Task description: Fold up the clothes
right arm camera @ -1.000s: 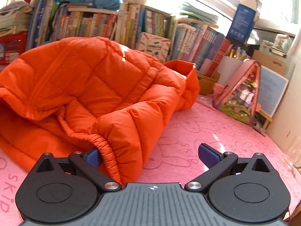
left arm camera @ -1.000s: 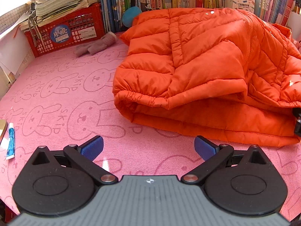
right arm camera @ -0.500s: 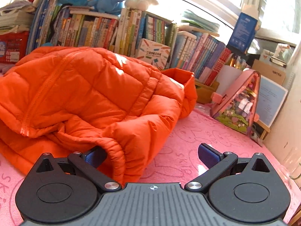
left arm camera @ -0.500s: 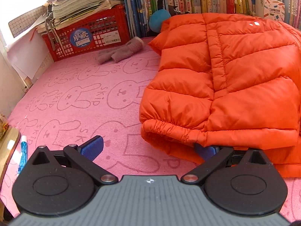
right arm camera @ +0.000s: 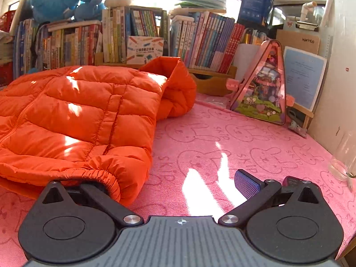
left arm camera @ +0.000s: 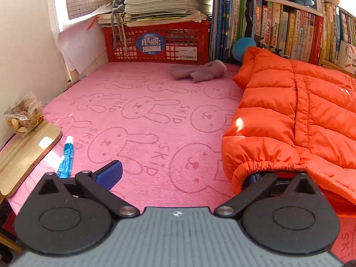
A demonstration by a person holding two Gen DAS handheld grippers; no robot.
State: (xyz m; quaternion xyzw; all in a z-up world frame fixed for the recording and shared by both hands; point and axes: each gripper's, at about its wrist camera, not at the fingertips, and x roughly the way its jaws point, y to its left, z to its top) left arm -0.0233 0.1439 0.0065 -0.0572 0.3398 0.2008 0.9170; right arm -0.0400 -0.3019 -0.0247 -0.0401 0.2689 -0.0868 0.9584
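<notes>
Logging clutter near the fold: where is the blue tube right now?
In the left wrist view, the blue tube lies at lower left on the pink towel, beside the wooden board.

Jacket (left arm camera: 296, 120) on mat (left arm camera: 142, 120) (books (left arm camera: 289, 31) behind)

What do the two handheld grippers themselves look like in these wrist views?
Both look identical. The left gripper and right gripper each have a ribbed grey body with a small crosshair mark, two round black discs, black link arms on silver pivot pins, and blue textured finger pads. No cables or sleeves show.
</notes>
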